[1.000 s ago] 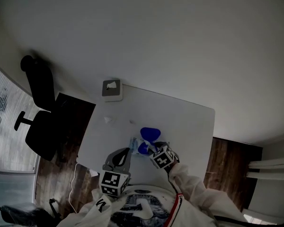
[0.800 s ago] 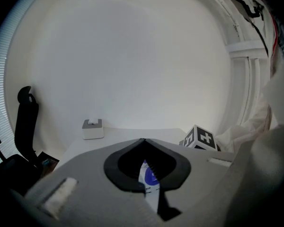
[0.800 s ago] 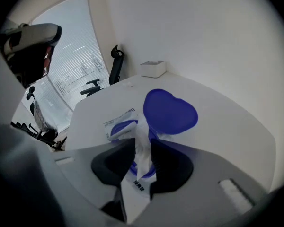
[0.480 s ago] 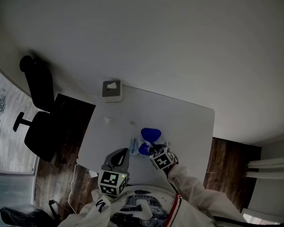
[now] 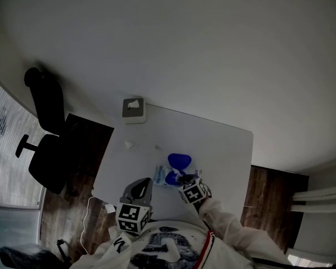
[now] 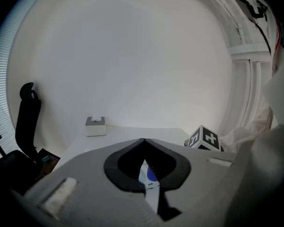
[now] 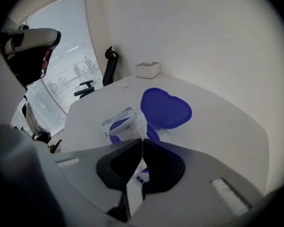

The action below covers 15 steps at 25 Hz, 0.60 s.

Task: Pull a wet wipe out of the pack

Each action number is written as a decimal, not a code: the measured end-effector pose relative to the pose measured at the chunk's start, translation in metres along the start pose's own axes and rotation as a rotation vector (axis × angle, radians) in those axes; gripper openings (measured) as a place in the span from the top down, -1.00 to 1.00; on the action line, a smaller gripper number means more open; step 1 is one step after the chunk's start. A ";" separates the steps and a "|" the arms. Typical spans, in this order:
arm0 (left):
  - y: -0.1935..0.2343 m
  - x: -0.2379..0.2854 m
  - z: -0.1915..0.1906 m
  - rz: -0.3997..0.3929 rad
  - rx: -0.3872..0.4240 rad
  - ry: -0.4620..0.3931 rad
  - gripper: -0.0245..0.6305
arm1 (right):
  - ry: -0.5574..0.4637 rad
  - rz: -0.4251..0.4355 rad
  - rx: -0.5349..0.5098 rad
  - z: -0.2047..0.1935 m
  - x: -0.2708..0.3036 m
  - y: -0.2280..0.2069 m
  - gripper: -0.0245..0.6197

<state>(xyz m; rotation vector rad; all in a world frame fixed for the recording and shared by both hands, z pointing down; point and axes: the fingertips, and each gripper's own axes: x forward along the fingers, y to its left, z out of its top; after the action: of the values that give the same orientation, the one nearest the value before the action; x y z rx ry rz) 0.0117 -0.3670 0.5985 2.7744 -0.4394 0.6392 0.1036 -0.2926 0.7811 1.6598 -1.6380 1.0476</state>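
Two grippers were working near the person's edge of a white worktop (image 5: 224, 150). Most of that worktop was bare, so there was loads of open room toward the far and right edges.

Only the head view showed the whole layout. A black office chair (image 5: 47, 144) stood off the left side, and a small box (image 5: 133, 108) sat at the far left corner, well apart from everything else.

The right gripper view gave what the head view was too far off to show. The pack (image 7: 117, 119) lay flat with its blue lid (image 7: 165, 108) flipped open, and a tuft of wet wipe (image 7: 134, 128) stood up out of the opening. The right gripper (image 7: 142, 140) had just been closing its fingers, and they were pinched on that wipe.

The left gripper view showed the left gripper (image 6: 143, 140) with its fingers closed tip to tip. A sliver of the pack was visible through the gap behind them.

There was print on the pack, but it was too small and blurry for me to read.
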 end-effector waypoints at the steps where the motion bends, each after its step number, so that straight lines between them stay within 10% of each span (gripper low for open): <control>1: 0.000 -0.001 0.000 0.000 -0.002 0.000 0.91 | -0.002 -0.001 0.005 0.000 -0.001 0.000 0.88; 15: -0.005 -0.008 -0.004 -0.027 0.003 0.006 0.91 | -0.045 -0.029 0.052 -0.003 -0.017 0.007 0.88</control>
<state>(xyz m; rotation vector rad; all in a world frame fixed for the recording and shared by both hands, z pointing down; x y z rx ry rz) 0.0053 -0.3595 0.5979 2.7751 -0.3988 0.6425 0.0977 -0.2811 0.7676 1.7477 -1.6222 1.0543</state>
